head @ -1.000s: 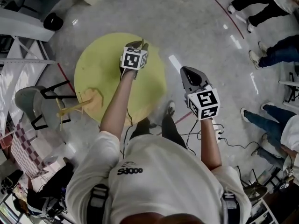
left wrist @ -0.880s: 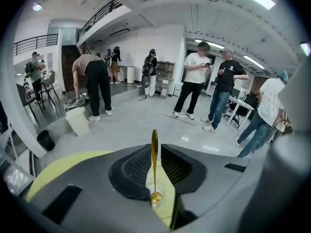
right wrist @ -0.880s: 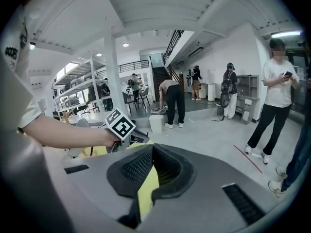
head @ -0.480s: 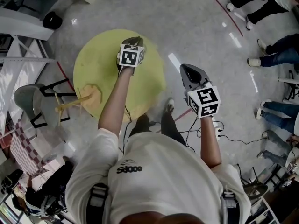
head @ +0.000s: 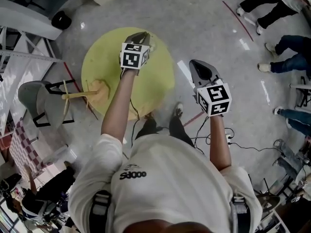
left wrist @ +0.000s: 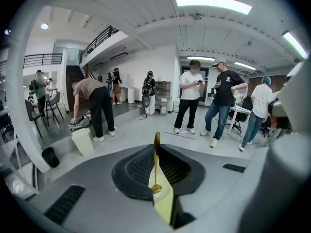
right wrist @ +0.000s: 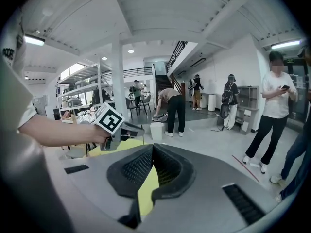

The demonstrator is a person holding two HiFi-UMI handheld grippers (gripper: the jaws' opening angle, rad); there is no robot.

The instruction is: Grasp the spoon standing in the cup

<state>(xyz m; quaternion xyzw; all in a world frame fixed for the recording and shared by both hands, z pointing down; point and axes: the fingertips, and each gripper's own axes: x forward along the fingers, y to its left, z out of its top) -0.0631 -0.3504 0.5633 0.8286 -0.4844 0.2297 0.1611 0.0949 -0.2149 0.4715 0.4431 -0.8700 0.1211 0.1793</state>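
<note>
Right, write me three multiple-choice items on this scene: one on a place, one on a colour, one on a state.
1. Where is the spoon? A) between the jaws of the left gripper B) on the floor C) on a chair
2. What colour is the round table? A) white B) yellow C) red
3. What does the right gripper hold? A) a cup B) the spoon C) nothing

1 A: it stands between those closing jaws.
2 B: the top is plainly yellow.
3 C: nothing shows between its jaws.
</note>
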